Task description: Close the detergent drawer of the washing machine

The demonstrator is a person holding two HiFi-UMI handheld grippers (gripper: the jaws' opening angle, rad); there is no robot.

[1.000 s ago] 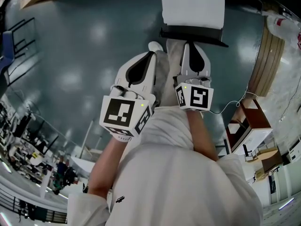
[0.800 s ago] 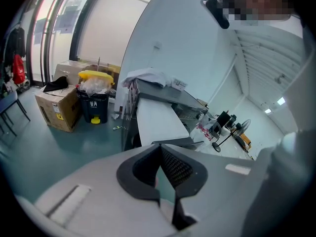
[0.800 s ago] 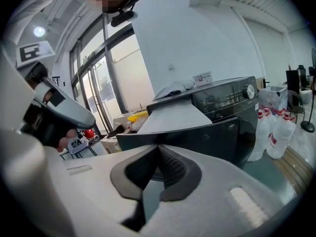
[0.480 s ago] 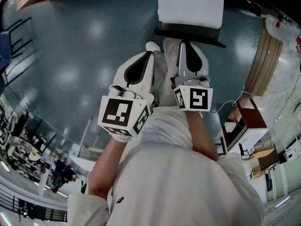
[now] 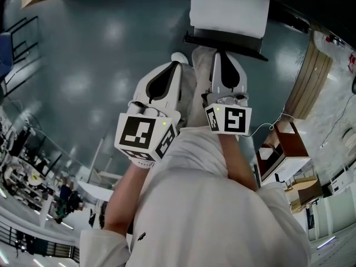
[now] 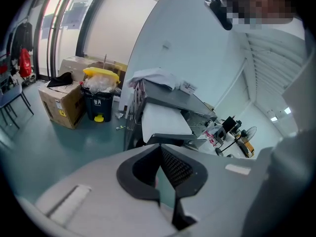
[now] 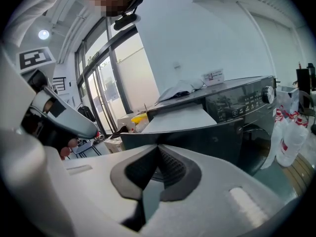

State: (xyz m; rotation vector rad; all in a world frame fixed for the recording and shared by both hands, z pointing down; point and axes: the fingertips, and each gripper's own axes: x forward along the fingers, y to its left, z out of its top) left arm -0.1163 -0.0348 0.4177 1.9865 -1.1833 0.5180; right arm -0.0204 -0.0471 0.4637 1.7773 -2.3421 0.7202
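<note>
Glossy grey floor (image 5: 83, 65) lay beneath both grippers. Left gripper (image 5: 178, 59): jaws closed tip to tip, nothing between. Right gripper (image 5: 224, 54): jaws likewise pressed together, empty. Detergent drawer (image 5: 228, 10) stood out from the washing machine (image 7: 242, 107), dark front edge just ahead of the right gripper.

Washing machine (image 7: 242, 105) ahead of left gripper (image 5: 177, 60) and right gripper (image 5: 223, 54), set side by side; cloth (image 6: 153, 76) on its top; bin (image 6: 98, 101) then cardboard box (image 6: 60, 105) leftward beside it.
</note>
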